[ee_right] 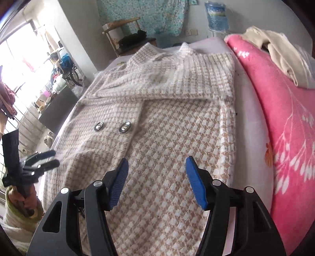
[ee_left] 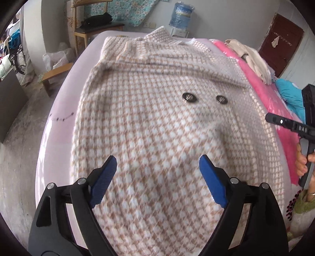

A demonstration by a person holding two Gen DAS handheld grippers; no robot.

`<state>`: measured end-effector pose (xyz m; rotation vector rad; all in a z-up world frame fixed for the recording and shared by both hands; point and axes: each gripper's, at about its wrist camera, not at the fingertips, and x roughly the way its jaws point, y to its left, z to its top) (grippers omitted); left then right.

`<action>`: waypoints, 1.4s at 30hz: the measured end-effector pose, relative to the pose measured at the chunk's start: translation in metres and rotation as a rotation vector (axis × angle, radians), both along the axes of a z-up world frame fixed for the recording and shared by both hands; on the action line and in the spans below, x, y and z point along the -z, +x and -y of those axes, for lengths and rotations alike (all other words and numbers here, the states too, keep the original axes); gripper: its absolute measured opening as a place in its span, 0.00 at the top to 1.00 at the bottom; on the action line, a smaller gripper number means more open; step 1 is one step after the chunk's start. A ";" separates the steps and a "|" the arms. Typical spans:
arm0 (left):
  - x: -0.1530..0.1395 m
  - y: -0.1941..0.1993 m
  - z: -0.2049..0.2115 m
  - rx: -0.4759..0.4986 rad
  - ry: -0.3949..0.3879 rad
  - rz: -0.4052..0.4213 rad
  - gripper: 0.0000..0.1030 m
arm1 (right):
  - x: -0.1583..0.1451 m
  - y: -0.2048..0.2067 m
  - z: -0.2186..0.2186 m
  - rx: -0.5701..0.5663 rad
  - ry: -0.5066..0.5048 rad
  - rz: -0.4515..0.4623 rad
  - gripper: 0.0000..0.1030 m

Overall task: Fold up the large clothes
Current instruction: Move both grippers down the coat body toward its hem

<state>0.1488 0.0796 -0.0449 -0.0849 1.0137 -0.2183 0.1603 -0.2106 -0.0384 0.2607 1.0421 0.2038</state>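
A beige and white houndstooth coat [ee_left: 153, 122] lies flat on a pale pink bed, collar far from me, with two dark metal buttons [ee_left: 188, 97] near its middle. Its sleeves are folded across the chest in the right wrist view [ee_right: 161, 86]. My left gripper [ee_left: 157, 167] is open and empty, hovering over the coat's lower part. My right gripper [ee_right: 156, 167] is open and empty, over the coat's lower right part. The left gripper also shows in the right wrist view [ee_right: 50, 158], at the coat's left edge.
A pink floral blanket [ee_right: 285, 126] lies along the bed's right side with a cream garment [ee_right: 279, 53] on top. A wooden chair [ee_left: 92, 29] and a water bottle [ee_left: 182, 15] stand beyond the bed. The floor [ee_left: 21, 137] is on the left.
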 end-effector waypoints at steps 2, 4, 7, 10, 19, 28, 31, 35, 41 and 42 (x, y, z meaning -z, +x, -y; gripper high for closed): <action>0.005 -0.015 -0.003 -0.024 0.029 -0.002 0.20 | 0.019 0.004 0.014 0.062 -0.129 -0.079 0.43; 0.004 -0.030 -0.010 -0.050 0.019 0.010 0.20 | 0.013 -0.007 0.031 0.076 -0.080 -0.058 0.54; 0.004 -0.045 -0.030 -0.102 -0.014 0.009 0.20 | 0.003 -0.028 0.046 0.147 -0.106 -0.067 0.56; 0.002 -0.058 -0.047 -0.146 -0.032 0.017 0.20 | -0.012 -0.054 0.046 0.202 -0.123 -0.050 0.54; 0.024 -0.068 -0.046 -0.195 0.100 -0.033 0.19 | -0.019 -0.094 -0.044 0.074 -0.118 0.036 0.45; 0.027 -0.067 -0.040 -0.245 0.178 -0.063 0.11 | 0.020 -0.095 -0.074 0.015 -0.228 -0.024 0.22; 0.027 -0.068 -0.041 -0.276 0.166 -0.068 0.11 | 0.023 -0.100 -0.081 -0.018 -0.268 -0.033 0.13; 0.029 -0.072 -0.040 -0.302 0.163 -0.057 0.10 | 0.025 -0.104 -0.082 -0.011 -0.257 -0.048 0.07; 0.028 -0.072 -0.041 -0.299 0.163 -0.065 0.10 | 0.028 -0.105 -0.084 0.000 -0.258 -0.033 0.06; 0.028 -0.072 -0.041 -0.298 0.162 -0.065 0.10 | 0.028 -0.105 -0.084 0.001 -0.258 -0.031 0.06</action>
